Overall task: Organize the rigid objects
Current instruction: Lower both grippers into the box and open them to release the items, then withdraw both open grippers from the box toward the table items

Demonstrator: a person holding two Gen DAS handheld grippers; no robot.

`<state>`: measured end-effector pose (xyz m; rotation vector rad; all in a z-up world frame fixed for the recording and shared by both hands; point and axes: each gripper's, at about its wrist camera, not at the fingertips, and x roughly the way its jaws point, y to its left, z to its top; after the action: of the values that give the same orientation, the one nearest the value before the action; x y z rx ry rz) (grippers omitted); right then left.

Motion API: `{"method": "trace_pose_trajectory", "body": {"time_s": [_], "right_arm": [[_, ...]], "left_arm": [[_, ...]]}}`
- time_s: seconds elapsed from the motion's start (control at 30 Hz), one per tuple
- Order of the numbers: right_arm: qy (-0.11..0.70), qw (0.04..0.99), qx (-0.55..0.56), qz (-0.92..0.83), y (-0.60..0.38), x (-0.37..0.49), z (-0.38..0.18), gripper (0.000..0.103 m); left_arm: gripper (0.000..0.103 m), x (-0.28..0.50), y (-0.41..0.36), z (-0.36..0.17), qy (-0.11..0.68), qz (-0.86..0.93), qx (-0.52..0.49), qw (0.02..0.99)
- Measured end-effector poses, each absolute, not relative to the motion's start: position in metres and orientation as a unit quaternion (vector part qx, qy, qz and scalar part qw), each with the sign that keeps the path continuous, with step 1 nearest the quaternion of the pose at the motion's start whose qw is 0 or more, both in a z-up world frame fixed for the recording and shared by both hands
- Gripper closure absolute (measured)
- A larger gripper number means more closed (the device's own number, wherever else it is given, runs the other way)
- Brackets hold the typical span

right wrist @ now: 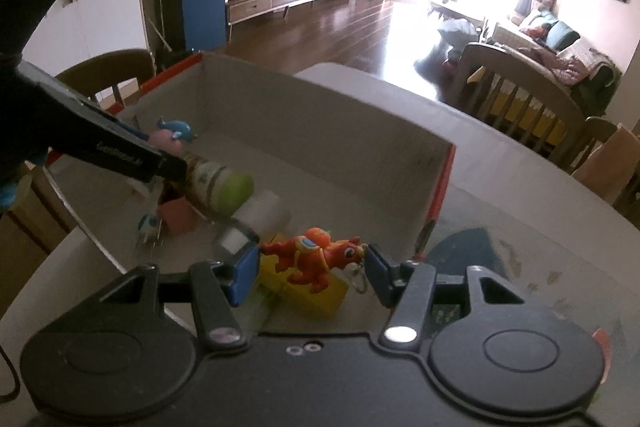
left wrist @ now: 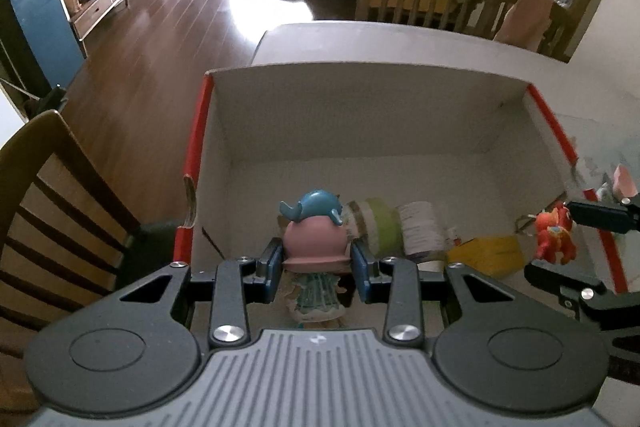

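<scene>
My left gripper (left wrist: 316, 269) is shut on a doll figurine (left wrist: 314, 241) with a pink head and a blue whale on top, held over the near end of an open cardboard box (left wrist: 360, 107) with red edges. My right gripper (right wrist: 312, 273) is shut on a small orange-red horse toy (right wrist: 316, 255) with a key ring, just above the box's near right corner. In the left wrist view the horse (left wrist: 554, 237) shows at the right between the right gripper's fingers. In the right wrist view the doll (right wrist: 172, 137) and left gripper (right wrist: 120, 155) show at left.
Inside the box lie a green-capped bottle (left wrist: 376, 227), a white roll (left wrist: 420, 231), a yellow block (left wrist: 486, 255) and a small pink box (right wrist: 178, 215). The box sits on a grey table (left wrist: 400, 43). Wooden chairs (left wrist: 48, 211) stand around it.
</scene>
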<state>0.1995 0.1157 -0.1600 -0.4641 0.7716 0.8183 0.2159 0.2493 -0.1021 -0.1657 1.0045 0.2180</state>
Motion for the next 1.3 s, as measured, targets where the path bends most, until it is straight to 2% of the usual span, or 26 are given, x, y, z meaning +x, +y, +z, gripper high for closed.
{"method": "trace_pose_trajectory", "body": {"time_s": [0.13, 0.23, 0.53, 0.63, 0.7, 0.77, 0.83, 1.0, 1.3], "right_arm": [[0.374, 0.815, -0.216, 0.387, 0.117, 0.199, -0.166, 0.045], [0.377, 0.817, -0.212, 0.382, 0.115, 0.198, -0.165, 0.039], [0.380, 0.820, -0.184, 0.386, 0.105, 0.197, -0.154, 0.035], [0.378, 0.822, -0.173, 0.388, 0.100, 0.194, -0.147, 0.035], [0.375, 0.825, -0.166, 0.390, 0.097, 0.192, -0.141, 0.034], [0.371, 0.827, -0.161, 0.391, 0.093, 0.189, -0.135, 0.033], [0.368, 0.829, -0.155, 0.392, 0.090, 0.186, -0.130, 0.033], [0.360, 0.835, -0.141, 0.390, 0.082, 0.178, -0.117, 0.033], [0.342, 0.850, -0.101, 0.388, 0.060, 0.165, -0.090, 0.024]], "left_arm": [[0.068, 0.214, 0.246, -0.106, 0.484, 0.100, -0.071, 0.866], [0.068, 0.211, 0.246, -0.111, 0.488, 0.099, -0.077, 0.864], [0.068, 0.202, 0.245, -0.105, 0.482, 0.101, -0.080, 0.867], [0.065, 0.198, 0.240, -0.098, 0.474, 0.101, -0.077, 0.871], [0.059, 0.194, 0.239, -0.092, 0.468, 0.100, -0.077, 0.875], [0.049, 0.192, 0.235, -0.086, 0.462, 0.098, -0.077, 0.878], [0.046, 0.189, 0.231, -0.079, 0.455, 0.094, -0.077, 0.882], [0.046, 0.182, 0.221, -0.063, 0.444, 0.079, -0.077, 0.889], [0.045, 0.165, 0.199, -0.037, 0.422, 0.062, -0.072, 0.902]]}}
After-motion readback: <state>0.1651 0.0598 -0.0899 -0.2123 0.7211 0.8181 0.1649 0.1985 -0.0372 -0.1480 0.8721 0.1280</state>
